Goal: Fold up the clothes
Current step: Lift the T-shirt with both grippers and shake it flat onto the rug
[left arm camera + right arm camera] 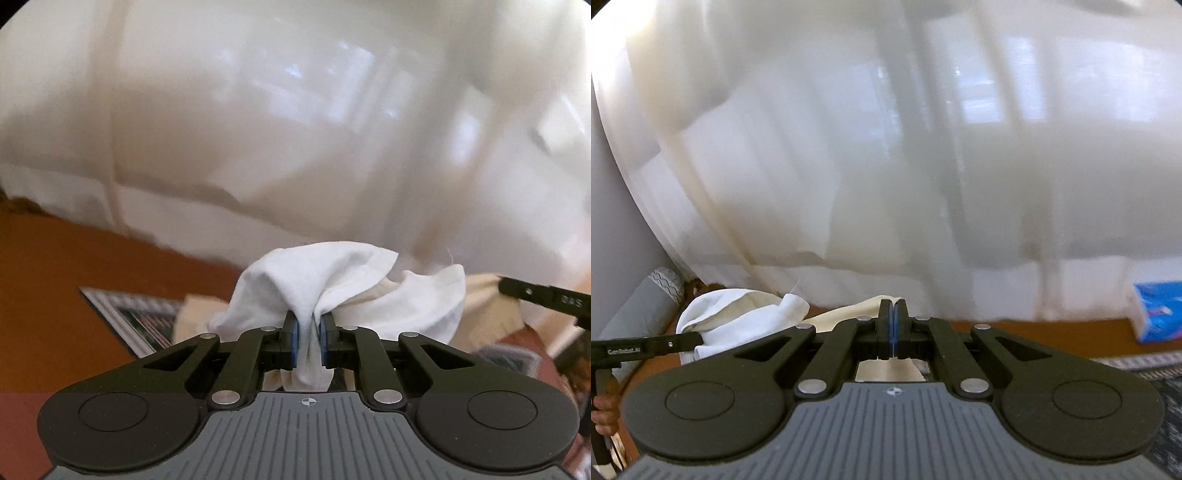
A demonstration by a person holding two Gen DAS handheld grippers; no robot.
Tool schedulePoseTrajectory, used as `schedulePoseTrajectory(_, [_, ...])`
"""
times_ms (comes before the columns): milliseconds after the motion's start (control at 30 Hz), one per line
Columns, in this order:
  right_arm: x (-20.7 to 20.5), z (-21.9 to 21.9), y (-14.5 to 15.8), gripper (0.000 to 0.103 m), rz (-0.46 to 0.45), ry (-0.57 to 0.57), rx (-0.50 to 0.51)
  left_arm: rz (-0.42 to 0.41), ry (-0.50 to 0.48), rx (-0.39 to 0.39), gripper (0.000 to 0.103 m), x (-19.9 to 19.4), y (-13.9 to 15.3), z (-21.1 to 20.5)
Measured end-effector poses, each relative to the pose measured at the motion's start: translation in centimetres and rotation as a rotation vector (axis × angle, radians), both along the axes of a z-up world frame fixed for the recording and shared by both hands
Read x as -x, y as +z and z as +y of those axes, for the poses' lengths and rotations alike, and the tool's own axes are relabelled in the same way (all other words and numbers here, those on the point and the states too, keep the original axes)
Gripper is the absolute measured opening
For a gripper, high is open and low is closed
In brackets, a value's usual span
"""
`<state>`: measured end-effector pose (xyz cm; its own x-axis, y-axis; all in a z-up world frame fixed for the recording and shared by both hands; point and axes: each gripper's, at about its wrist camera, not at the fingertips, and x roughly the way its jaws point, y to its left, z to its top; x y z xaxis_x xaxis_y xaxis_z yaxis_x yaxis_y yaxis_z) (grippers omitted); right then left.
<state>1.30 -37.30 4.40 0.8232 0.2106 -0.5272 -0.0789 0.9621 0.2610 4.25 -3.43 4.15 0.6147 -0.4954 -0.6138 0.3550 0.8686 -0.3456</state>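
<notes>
Orange floor (74, 258) | sheer curtain (849, 166) (blurred) | both hand-held grippers clamp white garment (332, 280)

Home room, likely living room: sheer white curtains (886, 166) over a bright window, orange-brown floor (74, 258), patterned rug (1160, 373) near right.

The left gripper (646, 347), seen from the right wrist view, bears the brand "GenRobot.AI".

The right gripper (893, 325), jaws closed on a cream cloth (849, 308), faces sheer white curtains (886, 166); the left gripper (646, 345) holds bunched white fabric (738, 321) nearby.
</notes>
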Motion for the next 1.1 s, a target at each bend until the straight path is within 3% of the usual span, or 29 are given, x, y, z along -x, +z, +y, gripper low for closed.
schedulePoseTrajectory(200, [7.5,-5.7,-3.4,0.001,0.111,-0.045,-0.018,0.126,-0.156,-0.085,0.007,7.7,-3.9,-5.1])
schedulePoseTrajectory(300, [11.0,-8.0,-7.0,0.000,0.211,-0.068,-0.053,0.228,-0.192,-0.113,0.007,10.5,-6.7,-7.5])
schedulePoseTrajectory(467, [16.1,-11.2,-11.5,0.001,0.332,-0.120,-0.130,0.317,-0.211,-0.185,0.007,14.2,-10.2,-10.4])
schedulePoseTrajectory(700, [19.6,-14.1,-14.3,0.001,0.393,-0.100,-0.185,0.301,-0.255,-0.312,0.008,18.5,-11.2,-13.6])
schedulePoseTrajectory(967, [20.8,-15.8,-19.0,0.001,0.470,-0.063,-0.185,0.361,-0.172,-0.379,0.010,20.8,-15.1,-15.0])
schedulePoseTrajectory(1000, [20.9,-15.9,-19.5,0.001,0.477,-0.060,-0.188,0.362,-0.165,-0.389,0.012,21.0,-15.5,-15.2])
schedulePoseTrajectory(1100, [21.2,-16.1,-20.8,0.001,0.494,-0.054,-0.199,0.378,-0.148,-0.409,0.036,21.6,-16.3,-15.8])
